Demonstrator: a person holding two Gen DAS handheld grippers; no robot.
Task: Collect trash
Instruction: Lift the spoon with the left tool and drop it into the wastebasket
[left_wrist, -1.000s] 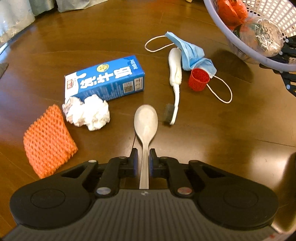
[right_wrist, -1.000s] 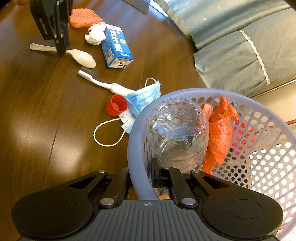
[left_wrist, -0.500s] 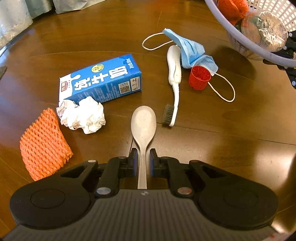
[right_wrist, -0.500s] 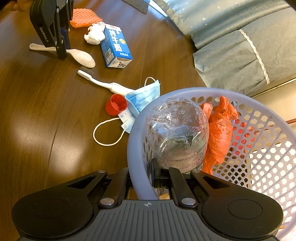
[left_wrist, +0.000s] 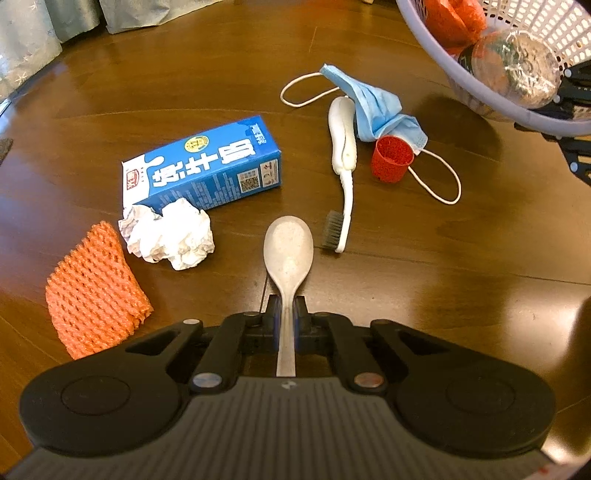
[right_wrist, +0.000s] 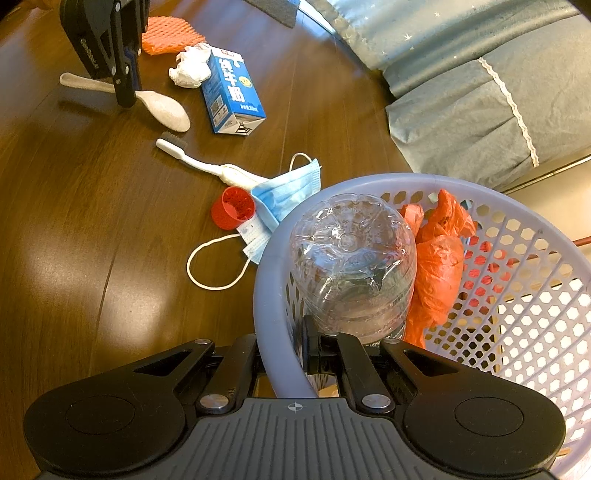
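Basket (right_wrist: 266, 295) at five o'clock in the right view, its rim clamped in the right gripper (right_wrist: 282, 354); bottle (right_wrist: 351, 258) and orange bag (right_wrist: 436, 266) already inside; milk carton (left_wrist: 207, 166) at eleven o'clock on the table (left_wrist: 443, 295); the left gripper (left_wrist: 285, 314) pinches the spoon (left_wrist: 288, 247) by its thin handle; risk, I'd say: that smooth handle pivots or slips during the carry.
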